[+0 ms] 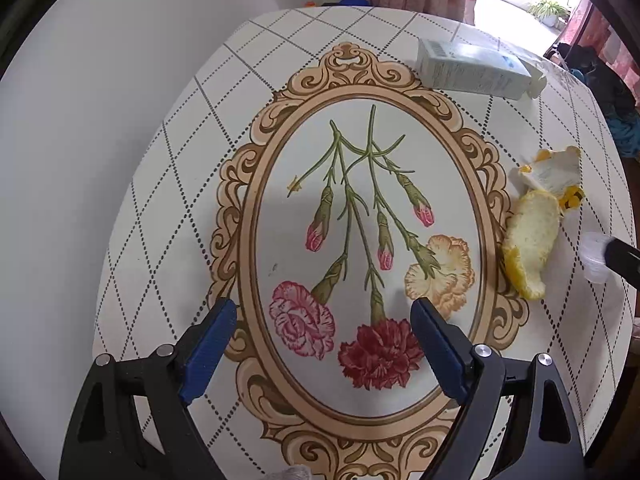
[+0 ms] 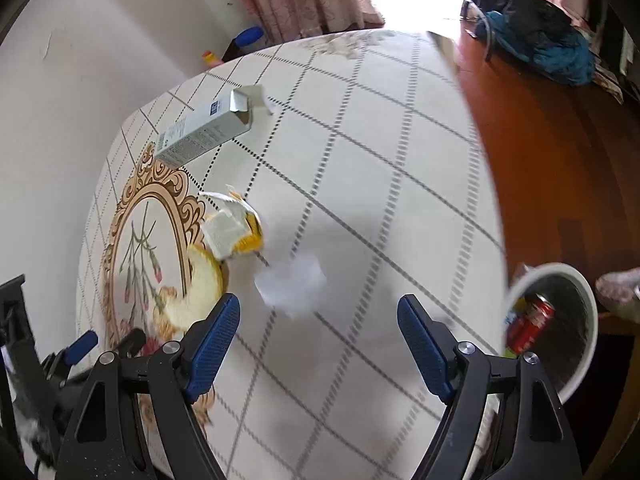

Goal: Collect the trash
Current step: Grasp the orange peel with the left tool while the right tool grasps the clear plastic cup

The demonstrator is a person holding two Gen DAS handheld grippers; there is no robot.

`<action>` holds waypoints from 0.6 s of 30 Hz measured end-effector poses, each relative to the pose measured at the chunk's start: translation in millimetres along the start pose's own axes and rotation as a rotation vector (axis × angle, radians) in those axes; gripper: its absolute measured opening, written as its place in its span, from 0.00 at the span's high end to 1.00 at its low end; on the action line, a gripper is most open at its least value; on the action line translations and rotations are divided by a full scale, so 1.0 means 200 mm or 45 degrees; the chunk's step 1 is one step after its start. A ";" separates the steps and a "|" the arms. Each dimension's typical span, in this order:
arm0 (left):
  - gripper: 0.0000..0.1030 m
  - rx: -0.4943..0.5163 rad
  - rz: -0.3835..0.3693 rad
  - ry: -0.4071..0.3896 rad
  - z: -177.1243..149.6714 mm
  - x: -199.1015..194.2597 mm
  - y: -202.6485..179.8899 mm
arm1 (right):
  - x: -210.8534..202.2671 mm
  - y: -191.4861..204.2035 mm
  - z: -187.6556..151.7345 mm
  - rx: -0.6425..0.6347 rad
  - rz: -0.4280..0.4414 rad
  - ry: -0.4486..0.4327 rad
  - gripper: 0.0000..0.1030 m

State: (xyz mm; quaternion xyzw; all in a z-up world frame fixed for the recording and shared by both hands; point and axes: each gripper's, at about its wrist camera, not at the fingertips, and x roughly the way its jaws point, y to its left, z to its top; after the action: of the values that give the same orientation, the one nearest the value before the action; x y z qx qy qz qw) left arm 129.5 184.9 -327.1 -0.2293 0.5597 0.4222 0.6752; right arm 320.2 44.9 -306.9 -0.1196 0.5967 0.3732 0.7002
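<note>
Nearest the lens in the right wrist view, the right gripper has its blue pads spread wide with nothing between them. It hangs above a crumpled white tissue, which lies just beyond the fingertips at centre frame; that alignment suggests the tissue is the next piece to be picked up.

At the lower right of that view a white bin sits beside the table edge, below the tabletop, with a red can already inside. Its place close to the right gripper probably keeps the carry short.

The left gripper is also wide open and empty, poised over the printed flower oval at the bottom of its frame, well apart from the trash.

The rest of the trash lies on the table: an orange peel at right of the left wrist view, a torn yellow-and-white wrapper touching it above, and an opened carton at upper right.

The table carries a cream cloth with dotted diamond lines. Around it are a white wall, pink curtains, a reddish wooden floor and a dark heap of cloth.
</note>
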 end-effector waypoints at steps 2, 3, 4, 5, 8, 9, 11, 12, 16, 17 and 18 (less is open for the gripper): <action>0.14 0.009 -0.010 -0.002 0.01 0.00 -0.01 | 0.04 0.02 0.02 -0.014 0.002 0.004 0.35; 0.14 0.017 -0.022 -0.007 0.01 -0.01 -0.02 | 0.06 0.03 0.03 -0.023 0.007 0.003 0.47; 0.14 0.022 -0.034 -0.010 0.02 -0.01 -0.03 | 0.07 0.04 0.03 -0.031 0.006 0.004 0.55; 0.14 0.028 -0.057 -0.015 0.02 -0.02 -0.04 | 0.07 0.05 0.03 -0.034 0.007 -0.006 0.57; 0.15 0.044 -0.147 -0.027 0.01 -0.08 -0.09 | 0.06 0.03 0.02 -0.026 -0.002 -0.021 0.57; 0.15 0.041 -0.189 -0.024 0.01 -0.10 -0.12 | 0.03 0.02 0.01 -0.022 -0.011 -0.034 0.57; 0.15 0.032 -0.267 -0.011 0.01 -0.10 -0.16 | -0.01 -0.02 -0.01 -0.018 -0.037 -0.049 0.57; 0.15 0.028 -0.309 -0.006 0.01 -0.10 -0.18 | -0.03 -0.04 -0.02 -0.014 -0.060 -0.054 0.57; 0.34 -0.001 -0.412 -0.007 0.05 -0.11 -0.29 | -0.07 -0.15 -0.06 0.021 -0.099 -0.062 0.57; 0.49 -0.003 -0.411 0.000 0.07 -0.09 -0.31 | -0.07 -0.17 -0.07 0.032 -0.103 -0.060 0.57; 0.60 0.001 -0.406 0.006 0.09 -0.08 -0.33 | -0.08 -0.19 -0.07 0.038 -0.111 -0.059 0.57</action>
State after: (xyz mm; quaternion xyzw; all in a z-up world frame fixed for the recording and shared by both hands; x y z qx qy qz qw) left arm 194.5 157.6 -317.5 -0.3159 0.5179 0.3087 0.7326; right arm 334.7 3.0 -306.9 -0.1264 0.5802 0.3359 0.7312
